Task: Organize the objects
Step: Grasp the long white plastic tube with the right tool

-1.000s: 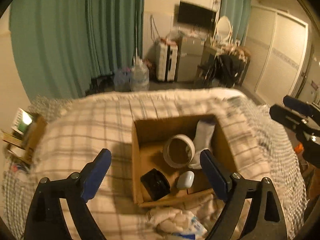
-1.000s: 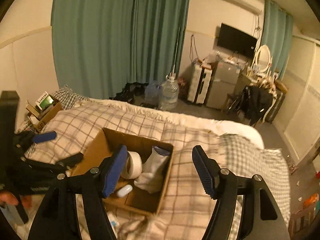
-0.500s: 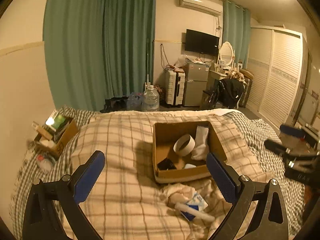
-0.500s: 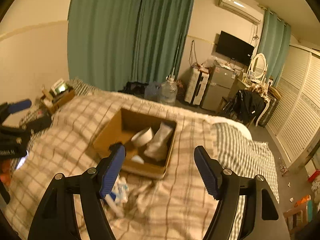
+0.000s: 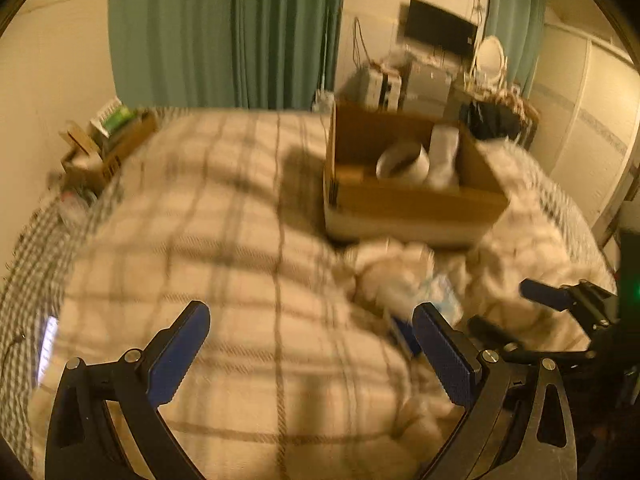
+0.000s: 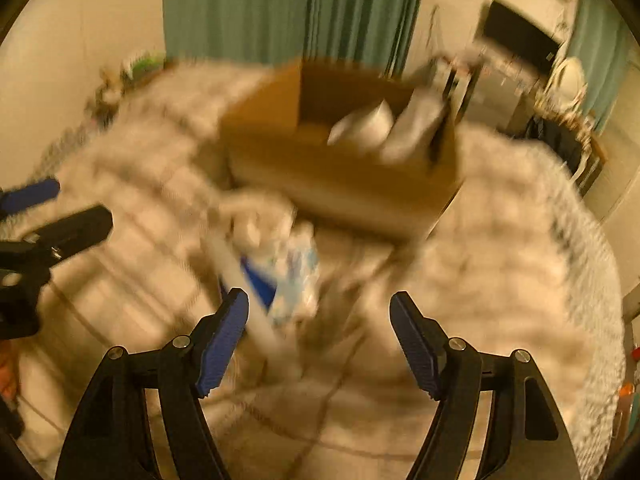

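A cardboard box [image 5: 412,204] stands on the checked blanket, holding a white tape roll [image 5: 404,166] and a white sock [image 5: 442,156]. It also shows, blurred, in the right wrist view [image 6: 340,176]. In front of it lies a pile of white cloth [image 5: 392,272], a blue-and-white packet [image 6: 296,276] and a white-and-blue tube [image 6: 244,276]. My left gripper [image 5: 312,352] is open and empty, low over the blanket. My right gripper [image 6: 320,340] is open and empty, just before the tube and packet.
A small box of clutter [image 5: 108,140] sits at the bed's left edge. Green curtains [image 5: 240,32], a TV [image 5: 440,32], luggage and a dresser stand beyond the bed. The blanket [image 5: 224,264] spreads wide to the left.
Both grippers have dropped lower and closer to the blanket, toward the pile in front of the box. Both views are motion-blurred. Both stay open and empty.
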`<state>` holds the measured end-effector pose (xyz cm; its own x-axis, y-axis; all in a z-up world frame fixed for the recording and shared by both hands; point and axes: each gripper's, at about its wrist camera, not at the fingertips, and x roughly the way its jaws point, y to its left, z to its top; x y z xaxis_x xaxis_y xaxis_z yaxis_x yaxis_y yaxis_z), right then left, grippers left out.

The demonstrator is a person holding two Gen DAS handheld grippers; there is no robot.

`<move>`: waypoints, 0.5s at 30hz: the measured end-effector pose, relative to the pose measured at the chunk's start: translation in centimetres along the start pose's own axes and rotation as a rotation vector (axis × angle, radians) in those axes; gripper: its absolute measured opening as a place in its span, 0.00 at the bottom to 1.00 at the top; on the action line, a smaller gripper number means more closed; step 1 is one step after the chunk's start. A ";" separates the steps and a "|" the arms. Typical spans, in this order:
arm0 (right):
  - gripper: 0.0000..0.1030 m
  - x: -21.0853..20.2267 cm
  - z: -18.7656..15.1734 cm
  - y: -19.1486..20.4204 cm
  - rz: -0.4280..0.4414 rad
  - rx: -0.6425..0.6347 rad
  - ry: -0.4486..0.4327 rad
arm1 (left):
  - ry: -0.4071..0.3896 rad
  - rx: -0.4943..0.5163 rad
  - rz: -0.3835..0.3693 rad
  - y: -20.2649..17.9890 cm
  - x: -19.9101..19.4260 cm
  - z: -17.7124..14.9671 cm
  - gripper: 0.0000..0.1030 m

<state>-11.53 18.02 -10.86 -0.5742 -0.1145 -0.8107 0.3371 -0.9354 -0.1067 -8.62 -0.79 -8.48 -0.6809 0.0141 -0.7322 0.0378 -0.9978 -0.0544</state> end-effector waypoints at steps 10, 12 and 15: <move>0.30 5.3 -0.9 2.3 0.050 -0.109 0.201 | 0.058 -0.055 -0.009 1.3 2.2 -1.2 1.00; 0.19 4.9 -1.1 2.7 0.029 -0.129 0.192 | 0.054 -0.052 -0.010 1.2 2.2 -1.3 1.00; 0.13 2.9 -1.1 2.3 0.011 -0.115 0.125 | 0.052 -0.035 -0.005 0.7 2.1 -1.4 1.00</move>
<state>-11.58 15.91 -14.13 -0.4753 -0.0755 -0.8766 0.4300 -0.8892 -0.1566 -8.97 -1.38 -10.98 -0.6423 0.0236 -0.7661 0.0605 -0.9948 -0.0814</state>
